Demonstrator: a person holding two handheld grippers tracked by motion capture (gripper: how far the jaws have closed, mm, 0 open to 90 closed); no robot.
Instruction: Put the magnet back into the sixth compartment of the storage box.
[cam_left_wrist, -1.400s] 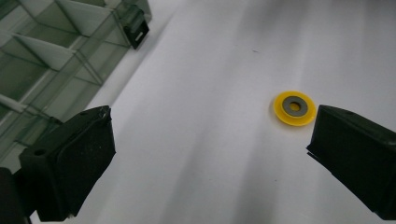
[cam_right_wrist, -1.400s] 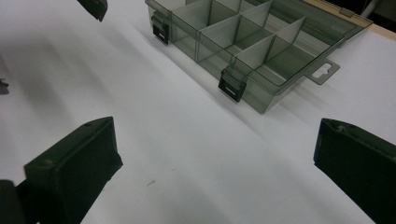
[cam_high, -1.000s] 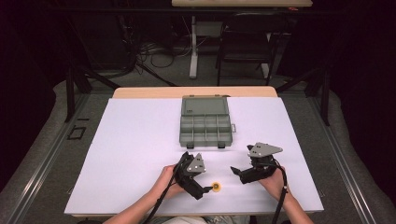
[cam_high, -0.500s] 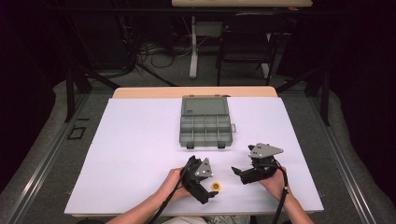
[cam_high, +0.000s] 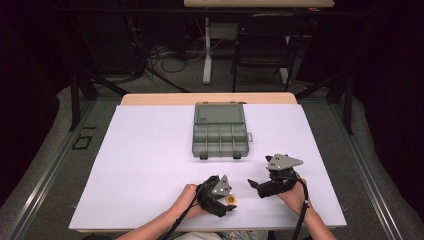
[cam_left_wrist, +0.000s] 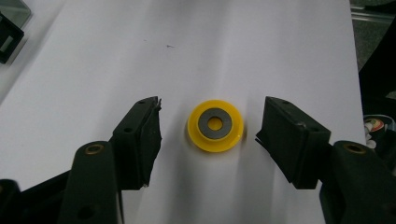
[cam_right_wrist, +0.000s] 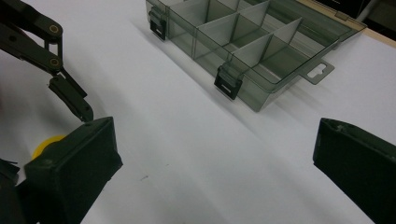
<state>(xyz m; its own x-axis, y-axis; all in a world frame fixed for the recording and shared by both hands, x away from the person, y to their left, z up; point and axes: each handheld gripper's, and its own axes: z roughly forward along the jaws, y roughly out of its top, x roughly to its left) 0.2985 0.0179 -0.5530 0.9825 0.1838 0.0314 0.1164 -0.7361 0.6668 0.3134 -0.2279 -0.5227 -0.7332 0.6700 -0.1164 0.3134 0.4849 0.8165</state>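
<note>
— The small round yellow plastic disc (cam_left_wrist: 215, 125) looks glossy and smooth, and the dark grey ring on its face seems matt, maybe rubber or metal; I cannot tell.

— The white sheet over the table (cam_high: 150, 155) reads as matt paper, with a bare strip of pale wood at the far edge.

— And the smoky translucent plastic compartment box (cam_right_wrist: 252, 42)?

— Shiny, hard, smooth-walled, with black latches. The left gripper (cam_left_wrist: 212, 135) has matt black pads, scuffed at the edges.

A lab (dark recording bay): white-covered table (cam_high: 150, 165), floor cables (cam_high: 165, 60), bare desk frames (cam_high: 207, 50)
</note>
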